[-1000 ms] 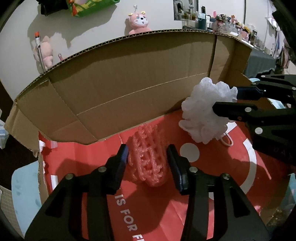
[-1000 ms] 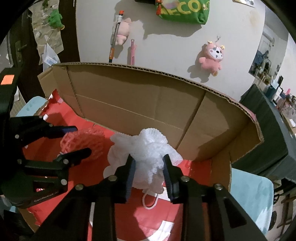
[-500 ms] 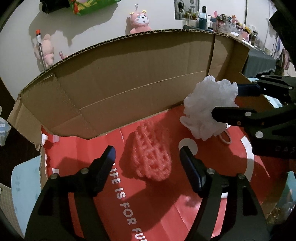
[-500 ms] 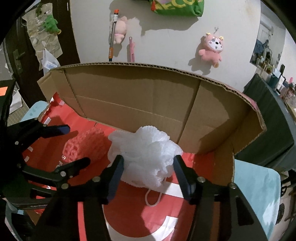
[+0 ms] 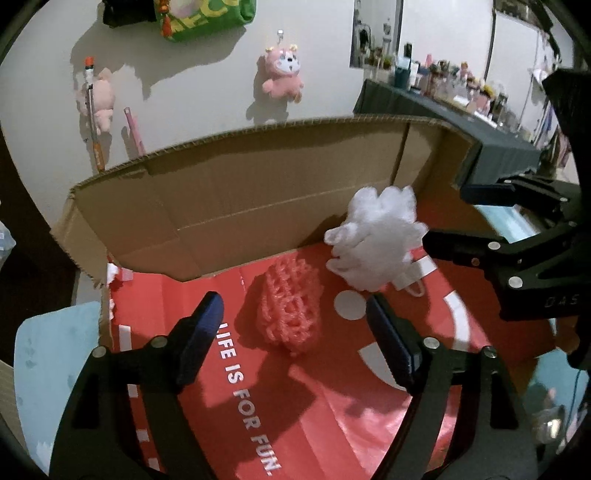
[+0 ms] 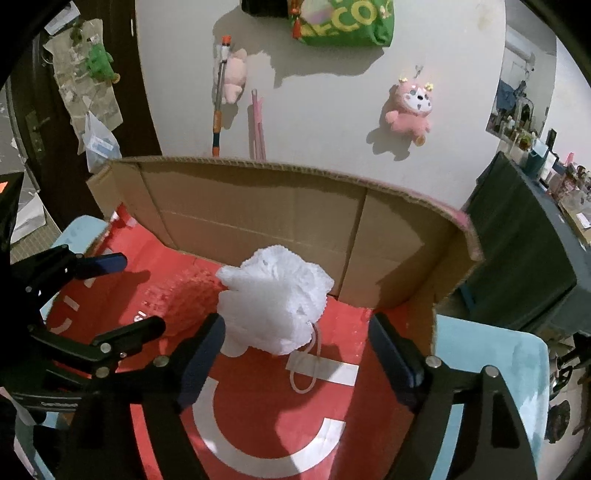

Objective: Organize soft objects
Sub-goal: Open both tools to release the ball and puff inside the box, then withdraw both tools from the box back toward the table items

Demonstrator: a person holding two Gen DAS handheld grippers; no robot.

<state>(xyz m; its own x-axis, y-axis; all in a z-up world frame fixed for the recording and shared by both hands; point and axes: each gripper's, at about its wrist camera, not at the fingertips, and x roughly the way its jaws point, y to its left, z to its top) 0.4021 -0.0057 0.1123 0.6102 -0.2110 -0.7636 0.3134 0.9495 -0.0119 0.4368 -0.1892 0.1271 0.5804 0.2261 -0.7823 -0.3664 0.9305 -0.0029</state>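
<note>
A pink mesh sponge (image 5: 291, 302) lies on the red floor of a cardboard box (image 5: 258, 206). A white bath puff (image 5: 376, 243) with a cord loop lies to its right, near the back wall; it also shows in the right wrist view (image 6: 275, 299). My left gripper (image 5: 295, 325) is open and empty, just in front of the pink sponge. My right gripper (image 6: 295, 343) is open and empty, just in front of the white puff, and shows at the right of the left wrist view (image 5: 461, 218). The pink sponge (image 6: 192, 299) is partly hidden by the puff in the right wrist view.
The box floor (image 6: 280, 417) is red with white print. Light blue cloth (image 6: 491, 358) lies under the box on both sides. Plush toys (image 6: 410, 110) and a green bag (image 6: 347, 22) hang on the wall behind. A dark cluttered table (image 5: 443, 110) stands at the right.
Both grippers opened and let go: the left released the pink sponge, the right released the white puff. Both have pulled back and up; the two objects now rest on the box floor.
</note>
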